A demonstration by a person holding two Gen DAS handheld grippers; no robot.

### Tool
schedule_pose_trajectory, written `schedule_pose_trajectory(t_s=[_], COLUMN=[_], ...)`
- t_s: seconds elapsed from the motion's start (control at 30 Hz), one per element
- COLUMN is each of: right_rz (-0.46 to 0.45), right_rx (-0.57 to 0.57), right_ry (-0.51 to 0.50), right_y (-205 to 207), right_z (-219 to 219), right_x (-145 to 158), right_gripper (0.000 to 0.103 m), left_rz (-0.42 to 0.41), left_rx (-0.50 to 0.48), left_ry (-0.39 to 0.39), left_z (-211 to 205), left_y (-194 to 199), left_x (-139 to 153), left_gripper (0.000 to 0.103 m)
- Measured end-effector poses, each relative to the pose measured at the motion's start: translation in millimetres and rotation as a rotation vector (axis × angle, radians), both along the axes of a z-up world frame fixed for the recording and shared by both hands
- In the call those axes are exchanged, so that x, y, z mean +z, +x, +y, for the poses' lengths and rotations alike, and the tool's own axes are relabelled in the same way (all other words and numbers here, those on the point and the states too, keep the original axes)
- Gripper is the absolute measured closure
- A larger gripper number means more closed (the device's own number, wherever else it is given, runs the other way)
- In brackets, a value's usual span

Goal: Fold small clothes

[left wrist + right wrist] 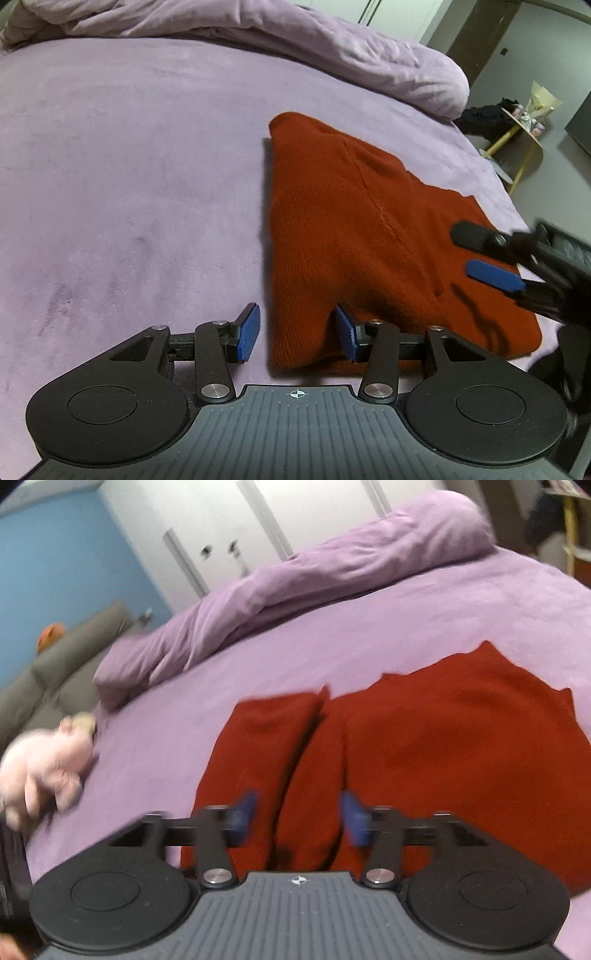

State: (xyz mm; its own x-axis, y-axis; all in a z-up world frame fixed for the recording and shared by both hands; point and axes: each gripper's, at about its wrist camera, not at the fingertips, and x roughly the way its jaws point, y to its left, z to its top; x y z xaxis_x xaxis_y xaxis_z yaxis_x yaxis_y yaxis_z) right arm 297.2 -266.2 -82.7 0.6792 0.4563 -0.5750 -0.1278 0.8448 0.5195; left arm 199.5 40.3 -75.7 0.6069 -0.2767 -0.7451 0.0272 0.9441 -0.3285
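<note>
One red knit garment [373, 236] is seen folded on the purple bed sheet [129, 166]; two grippers are counted; left gripper [297, 334] is held with jaws apart at the garment's near left corner, nothing clamped; right gripper [298, 818] is spread apart over its folded edge; one pink plush toy [48, 768] lies well left

Left gripper [297, 332] jaws apart, pitched downward; right gripper [299, 818] jaws wide, nothing pinched.
</note>
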Motion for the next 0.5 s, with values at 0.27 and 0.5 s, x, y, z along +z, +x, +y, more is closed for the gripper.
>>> schedule_pose_trajectory(t_s=[0.27, 0.5], right_rz=[0.175, 0.0], right_rx=[0.01, 0.045], right_ry=[0.19, -0.087], right_y=[56, 45], right_z=[13, 53], right_x=[-30, 0], right_gripper=[0.034, 0.086], left_rz=[-0.002, -0.026], left_rx=[-0.013, -0.051], left_ry=[0.049, 0.095], left_z=[-11, -19], left_y=[-6, -19], left_x=[3, -3], left_gripper=[0.052, 0.052])
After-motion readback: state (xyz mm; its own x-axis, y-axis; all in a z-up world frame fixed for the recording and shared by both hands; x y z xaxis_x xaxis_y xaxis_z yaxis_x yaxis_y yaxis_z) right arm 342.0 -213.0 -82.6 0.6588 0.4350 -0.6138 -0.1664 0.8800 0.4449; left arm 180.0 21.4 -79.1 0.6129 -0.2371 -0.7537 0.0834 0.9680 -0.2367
